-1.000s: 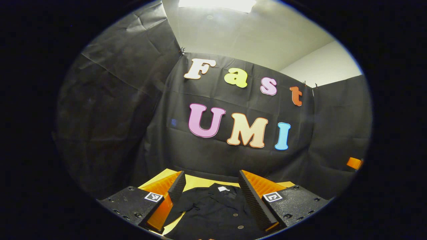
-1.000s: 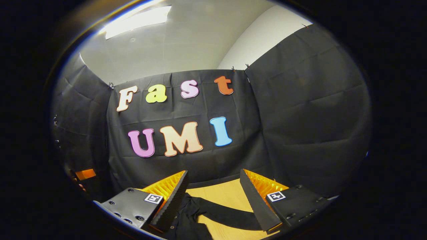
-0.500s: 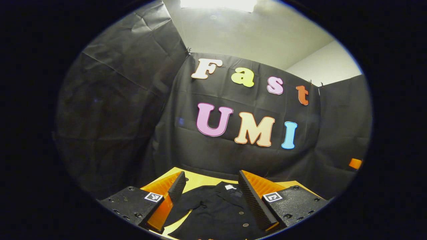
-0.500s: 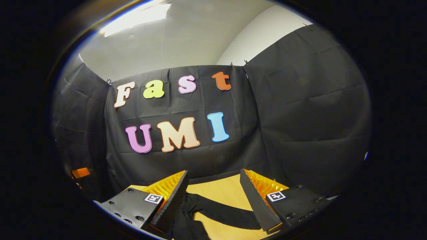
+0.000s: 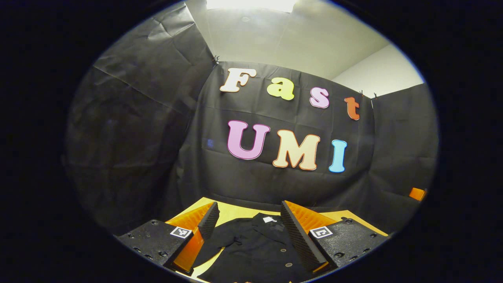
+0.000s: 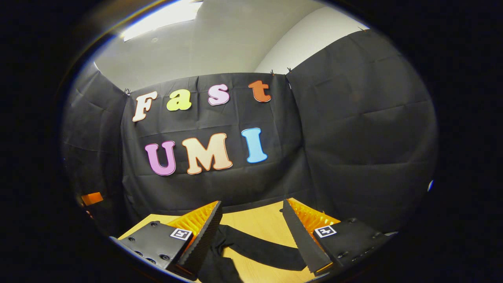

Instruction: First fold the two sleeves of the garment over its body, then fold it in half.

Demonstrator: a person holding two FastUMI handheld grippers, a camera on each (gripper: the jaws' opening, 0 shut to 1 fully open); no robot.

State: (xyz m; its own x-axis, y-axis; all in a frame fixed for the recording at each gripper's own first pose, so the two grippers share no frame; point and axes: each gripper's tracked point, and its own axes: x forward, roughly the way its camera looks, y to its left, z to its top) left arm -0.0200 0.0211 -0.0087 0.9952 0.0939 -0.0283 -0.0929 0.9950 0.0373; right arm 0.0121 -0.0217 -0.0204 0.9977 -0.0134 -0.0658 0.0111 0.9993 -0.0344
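Both sets of fingers spread, nothing pinched — left gripper [image 5: 248, 214] hangs over the black garment [image 5: 255, 247] at bottom centre on the table [image 5: 232, 214], right gripper [image 6: 251, 214] above its outstretched sleeve [image 6: 259, 249] at bottom centre — risk: a shallow pinch slips off thin cloth or drags the body askew.

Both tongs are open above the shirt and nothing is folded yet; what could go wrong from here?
1. The black buttoned shirt lies dark and creased, so the left tongs may pinch body fabric along with the sleeve.
2. The long black sleeve stretches across the yellow wooden table; the right tongs might grab it mid-length, so the cuff trails.
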